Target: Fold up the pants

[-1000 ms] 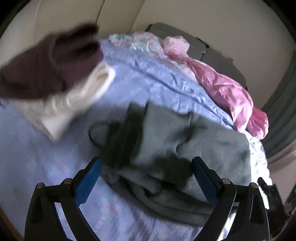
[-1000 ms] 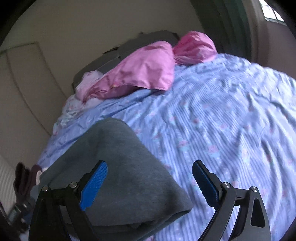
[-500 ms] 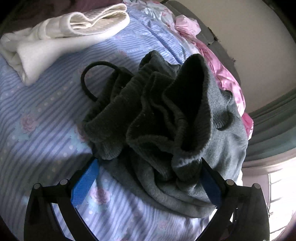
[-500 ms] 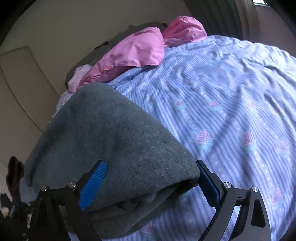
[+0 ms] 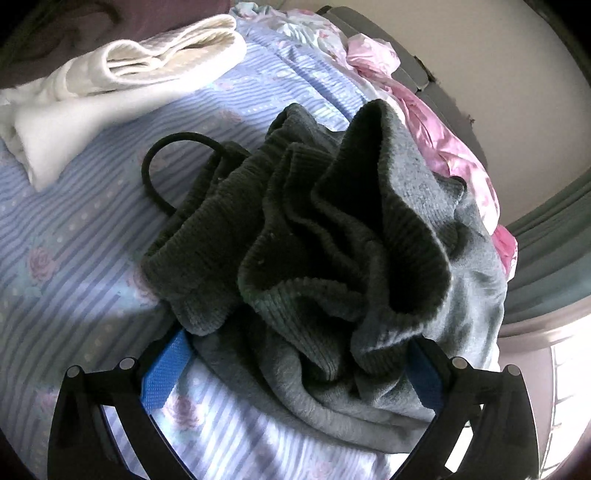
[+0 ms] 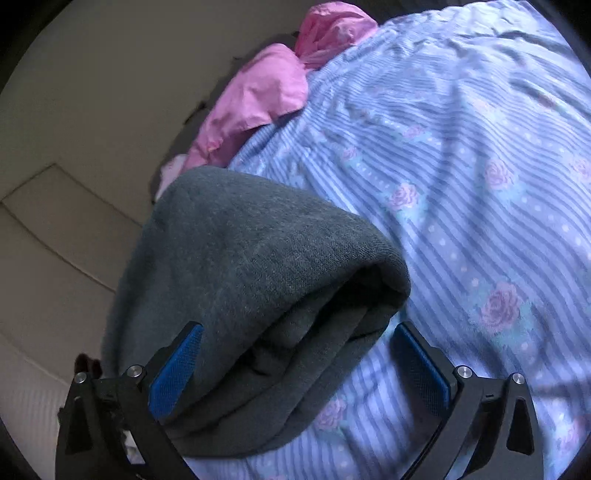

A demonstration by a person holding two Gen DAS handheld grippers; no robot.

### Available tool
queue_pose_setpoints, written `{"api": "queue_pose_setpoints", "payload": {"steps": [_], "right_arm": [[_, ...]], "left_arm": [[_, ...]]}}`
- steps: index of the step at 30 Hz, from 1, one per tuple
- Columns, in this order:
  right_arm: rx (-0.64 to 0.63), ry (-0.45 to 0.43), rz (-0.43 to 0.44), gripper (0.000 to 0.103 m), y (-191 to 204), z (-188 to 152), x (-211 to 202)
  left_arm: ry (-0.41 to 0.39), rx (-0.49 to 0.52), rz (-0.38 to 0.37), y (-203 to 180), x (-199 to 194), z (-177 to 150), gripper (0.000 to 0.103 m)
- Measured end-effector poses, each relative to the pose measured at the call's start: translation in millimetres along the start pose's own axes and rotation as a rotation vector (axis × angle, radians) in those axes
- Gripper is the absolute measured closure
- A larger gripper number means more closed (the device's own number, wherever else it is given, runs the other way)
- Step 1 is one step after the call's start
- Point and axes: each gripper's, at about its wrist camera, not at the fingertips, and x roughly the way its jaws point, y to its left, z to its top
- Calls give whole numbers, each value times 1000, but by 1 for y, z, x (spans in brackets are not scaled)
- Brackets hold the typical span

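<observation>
Grey pants lie bunched on bed w/ blue striped, rose-print sheet. Left view: ribbed waistband end of pants is crumpled into upright folds, w/ black drawstring looping out onto sheet at left side. Left hand-held gripper is released, jaws spread wide; blue pads sit either side of lower edge of the heap, left pad over bare sheet, right pad partly covered by fabric. Contact betw. pads & fabric: cannot tell. Right view: other end of pants shows as smooth rolled fold, layers stacked, fold edge facing camera. Right hand-held gripper also released, jaws wide apart; left pad touches or sits just beside fold's near side, right pad over bare sheet, apart from fabric. Other items: folded cream-white garment on sheet, up-left of pants, well apart from them; dark maroon garment behind it at top-left edge of the frame. Pink fabric bunched along far edge of bed behind pants; same pink fabric visible in right view, beyond fold. Beige wall behind bed.
</observation>
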Motion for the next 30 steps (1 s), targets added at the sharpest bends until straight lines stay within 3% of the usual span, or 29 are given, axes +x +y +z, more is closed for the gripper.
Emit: {"api": "queue_pose_setpoints", "payload": {"steps": [4,8,14,17,25,30], "right_arm": [[40,17,76,0,-1,2,1],[85,22,83,0,-1,8,7],[45,37,-18,0,19,12,20],[27,27,-44,0,24,8,20],[36,24,-14,0,15,8,23],[75,19,21,0,6,8,21]], "left_arm": [[3,31,-9,1,-3,-3,0],[34,-3,-21,3,-5,-3,0],[185,-233,-137,24,2,6,0],[180,-236,-148,27,1,4,0],[133,-248,-172,24,0,-2,0],[77,-152,-148,6,1,2,0]]}}
